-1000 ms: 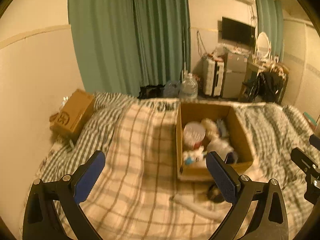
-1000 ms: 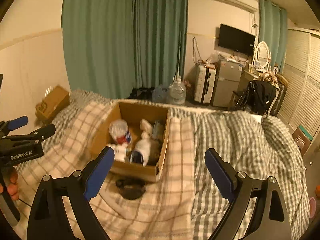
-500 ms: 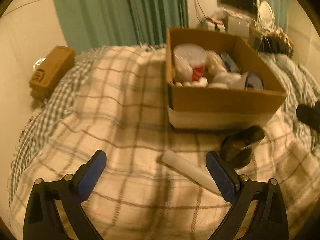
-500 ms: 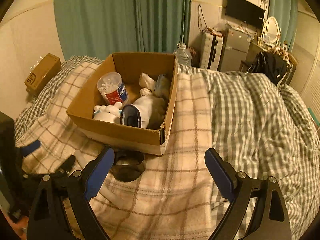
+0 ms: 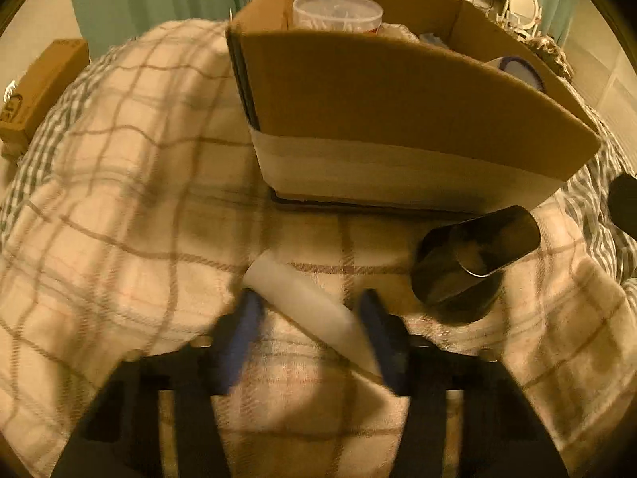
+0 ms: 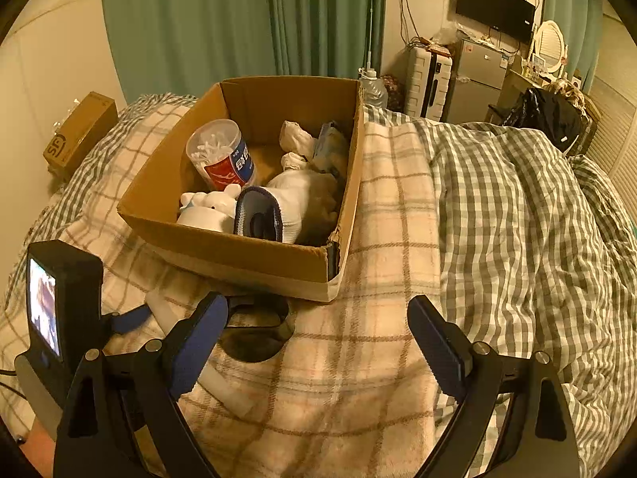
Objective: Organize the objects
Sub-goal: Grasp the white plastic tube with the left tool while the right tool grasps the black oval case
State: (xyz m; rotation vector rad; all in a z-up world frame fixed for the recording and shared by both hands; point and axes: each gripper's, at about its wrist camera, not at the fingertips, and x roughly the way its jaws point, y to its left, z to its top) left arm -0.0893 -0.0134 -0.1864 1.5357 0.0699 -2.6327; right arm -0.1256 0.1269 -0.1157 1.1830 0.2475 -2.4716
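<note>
both fingers of the left hand-held gripper [image 5: 308, 318] have dropped around the tube [image 5: 310, 310], seemingly half-closed, not yet gripping; right hand-held gripper [image 6: 318, 342] gapes empty.

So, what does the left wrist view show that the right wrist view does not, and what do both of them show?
Only the left wrist view shows the left gripper straddling the white plastic tube, fingers apart, motion-blurred.

Only the right wrist view shows the box's contents: the clear cotton-swab jar, the white socks; also the open right gripper, holding nothing.

Both show the brown cardboard box, the dark round cup lying beside it, and the checked blanket.
</note>
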